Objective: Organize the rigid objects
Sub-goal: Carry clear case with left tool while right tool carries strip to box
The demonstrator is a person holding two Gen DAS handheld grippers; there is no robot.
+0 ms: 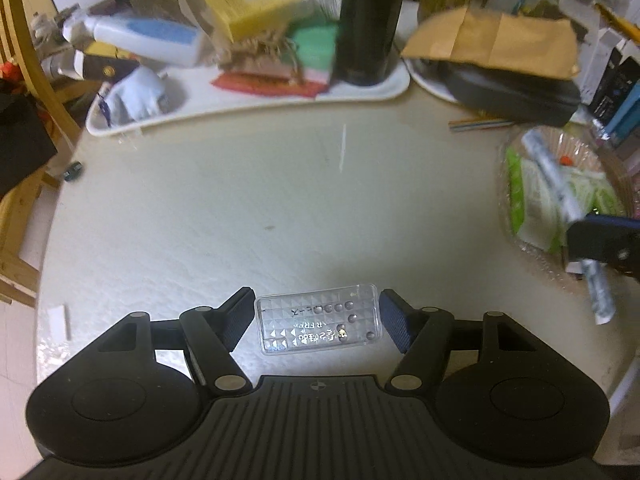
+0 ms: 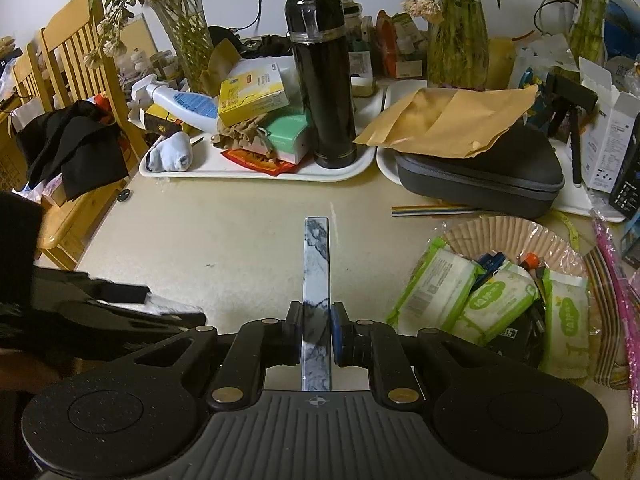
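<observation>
A small clear plastic case with printed lettering and small round beads lies flat on the cream table. My left gripper is open, one finger on each side of the case, not touching it. My right gripper is shut on a long flat marbled grey-white bar, which sticks forward above the table. The right gripper and its bar also show at the right edge of the left wrist view. The left gripper shows blurred at the left of the right wrist view.
A white tray at the back holds a black thermos, spray bottle, boxes and a sock. A black zip case under brown envelopes sits back right. A paper-lined basket with wipe packs stands at right. Wooden chairs stand left.
</observation>
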